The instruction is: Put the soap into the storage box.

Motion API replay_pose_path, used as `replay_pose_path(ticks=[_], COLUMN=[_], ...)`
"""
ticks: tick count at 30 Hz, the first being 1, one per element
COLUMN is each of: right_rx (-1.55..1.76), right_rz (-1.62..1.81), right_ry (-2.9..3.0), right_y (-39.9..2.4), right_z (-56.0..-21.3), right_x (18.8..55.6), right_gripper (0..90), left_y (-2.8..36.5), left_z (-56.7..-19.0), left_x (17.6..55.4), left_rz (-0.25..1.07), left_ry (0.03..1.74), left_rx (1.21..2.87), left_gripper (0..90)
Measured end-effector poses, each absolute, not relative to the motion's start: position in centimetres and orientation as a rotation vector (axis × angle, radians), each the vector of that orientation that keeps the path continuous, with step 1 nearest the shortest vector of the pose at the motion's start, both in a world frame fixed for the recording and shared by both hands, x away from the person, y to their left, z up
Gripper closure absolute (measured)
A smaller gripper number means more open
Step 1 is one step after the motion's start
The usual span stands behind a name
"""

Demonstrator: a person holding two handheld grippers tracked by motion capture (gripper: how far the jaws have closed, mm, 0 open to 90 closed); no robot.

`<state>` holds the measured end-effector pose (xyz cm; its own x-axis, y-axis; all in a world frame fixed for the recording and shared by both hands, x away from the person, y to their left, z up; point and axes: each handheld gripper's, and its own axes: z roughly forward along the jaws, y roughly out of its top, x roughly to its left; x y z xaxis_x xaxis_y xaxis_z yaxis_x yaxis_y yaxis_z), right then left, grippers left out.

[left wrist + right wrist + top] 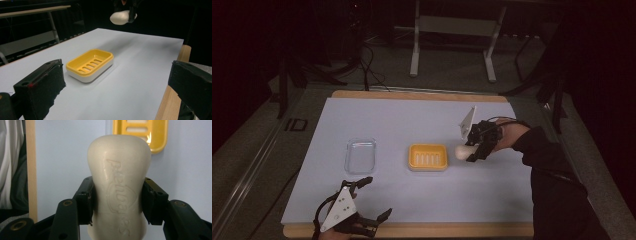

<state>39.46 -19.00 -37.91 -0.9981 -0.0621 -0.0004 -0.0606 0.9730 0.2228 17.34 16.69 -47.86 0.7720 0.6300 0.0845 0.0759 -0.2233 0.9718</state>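
Right gripper view shows my right gripper [117, 202] clamped on the waist of a cream-white, waisted bar of soap [119, 185] with embossed lettering, both jaws pressed against its narrow middle and the rounded end sticking out ahead. In the high view that bar hangs in the air just right of the yellow slotted plastic soap dish [428, 157], which sits mid-worktop on the pale blue sheet [412, 120]. My left gripper [367, 202] rests near the front edge with its jaws spread wide and nothing between them; a clear, empty plastic tray [360, 155] lies to the left of the dish. I judge the job to be setting the soap into the dish. The main risk is the grip itself: soap is slick and the bar tapers, so any twist could let it squirt forward out of the jaws. The dish is light and nothing holds it down, so a low approach could nudge it across the sheet, and a bar released off-centre could catch the rim and tip out.
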Motion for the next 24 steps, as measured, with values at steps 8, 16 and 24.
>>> replay_pose_path(ticks=[8,16,24], right_rx=[0.148,0.187,0.226], right_rz=[-0.368,-0.388,-0.386], right_ry=[-3.125,-3.127,-3.126], right_y=[-17.7,-16.4,-15.1], right_z=[-36.9,-36.3,-36.6], right_x=[39.6,39.7,39.8], right_gripper=[49.7,49.7,49.7], left_y=[16.7,16.7,16.7], left_z=[-47.9,-47.9,-47.9], left_x=[17.3,17.3,17.2], left_rz=[0.562,0.561,0.559], left_ry=[0.555,0.551,0.551], left_rx=[1.739,1.739,1.736], left_gripper=[0.7,0.7,0.7])
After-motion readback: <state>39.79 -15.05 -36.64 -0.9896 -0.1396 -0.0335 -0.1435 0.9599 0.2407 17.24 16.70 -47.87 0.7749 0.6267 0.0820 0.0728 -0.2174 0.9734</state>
